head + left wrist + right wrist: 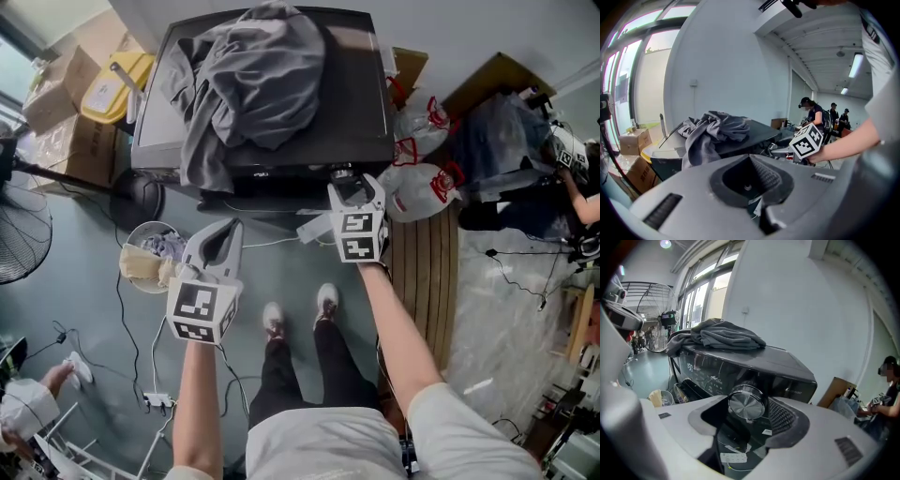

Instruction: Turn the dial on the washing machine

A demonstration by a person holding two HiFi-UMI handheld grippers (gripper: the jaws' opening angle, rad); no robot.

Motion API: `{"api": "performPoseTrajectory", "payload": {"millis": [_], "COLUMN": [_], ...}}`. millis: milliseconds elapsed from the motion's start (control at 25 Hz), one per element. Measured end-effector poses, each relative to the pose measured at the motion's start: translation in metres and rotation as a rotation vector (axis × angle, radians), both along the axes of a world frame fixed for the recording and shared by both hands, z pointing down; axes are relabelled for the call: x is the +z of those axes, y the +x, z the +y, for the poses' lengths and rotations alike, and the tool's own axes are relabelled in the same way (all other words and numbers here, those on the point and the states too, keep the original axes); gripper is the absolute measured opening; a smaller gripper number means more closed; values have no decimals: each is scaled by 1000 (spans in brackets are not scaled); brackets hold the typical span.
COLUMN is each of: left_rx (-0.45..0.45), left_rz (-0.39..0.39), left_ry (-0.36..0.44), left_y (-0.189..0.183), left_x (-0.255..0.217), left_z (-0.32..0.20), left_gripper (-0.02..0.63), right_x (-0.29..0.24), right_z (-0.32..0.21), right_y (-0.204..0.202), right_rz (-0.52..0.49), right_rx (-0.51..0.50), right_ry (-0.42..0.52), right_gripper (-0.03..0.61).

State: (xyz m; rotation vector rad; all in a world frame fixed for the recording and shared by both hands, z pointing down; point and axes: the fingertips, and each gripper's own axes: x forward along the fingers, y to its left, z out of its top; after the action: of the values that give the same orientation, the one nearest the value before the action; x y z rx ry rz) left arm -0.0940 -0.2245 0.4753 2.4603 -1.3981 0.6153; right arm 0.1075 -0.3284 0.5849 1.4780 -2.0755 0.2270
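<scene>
The dark washing machine (361,103) stands in front of me with a heap of grey clothes (248,80) on its lid. Its silver dial (746,402) sits on the front panel beside lit symbols. My right gripper (351,180) is up at that panel. In the right gripper view its jaws stand wide, the dial framed in the gap and the pads clear of it. My left gripper (232,225) hangs lower and to the left, away from the machine, its fingertips (740,161) together with nothing between them. The head view does not show the dial clearly.
A round basket (150,251) with cloth stands on the floor at the machine's left. Cardboard boxes (66,103) and a yellow container (112,84) lie beyond it. Plastic bags (422,183) and wooden slats (427,272) are on the right. Cables and a power strip (157,401) cross the floor.
</scene>
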Motion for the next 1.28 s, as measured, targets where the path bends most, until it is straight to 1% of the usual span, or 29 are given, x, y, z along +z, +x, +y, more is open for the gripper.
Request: {"api": "performPoseTrajectory", "payload": {"millis": [120,240,600,880,1040,1120,1280], "left_rx": [9,22,2,-14,-19,-17,-17], "left_rz": [17,14,14,35,41,41,40], "left_ry": [11,13,2,-8,-9,-8,-11], "left_y": [2,3,-3,-3,-2,0,2], "left_x": [-2,-2,1,3,2,1,1], "left_z": [6,9,14,17,16,17,18], "left_gripper": [8,8,8,8,8,8,8], "right_x": [1,1,4,6,6,6,8], "right_z": [1,1,0,-1,-1,-1,-1], "right_y": [0,2,7,12,13,12,15], "right_rz": [-27,-87,-240,-470,-578,-625,-677], "right_rx": [18,42,92,134,149,151,176], "right_ry": [-8,-27,-93,-148,-178,-192,-223], "right_gripper": [267,259,258,258,258,258,258]}}
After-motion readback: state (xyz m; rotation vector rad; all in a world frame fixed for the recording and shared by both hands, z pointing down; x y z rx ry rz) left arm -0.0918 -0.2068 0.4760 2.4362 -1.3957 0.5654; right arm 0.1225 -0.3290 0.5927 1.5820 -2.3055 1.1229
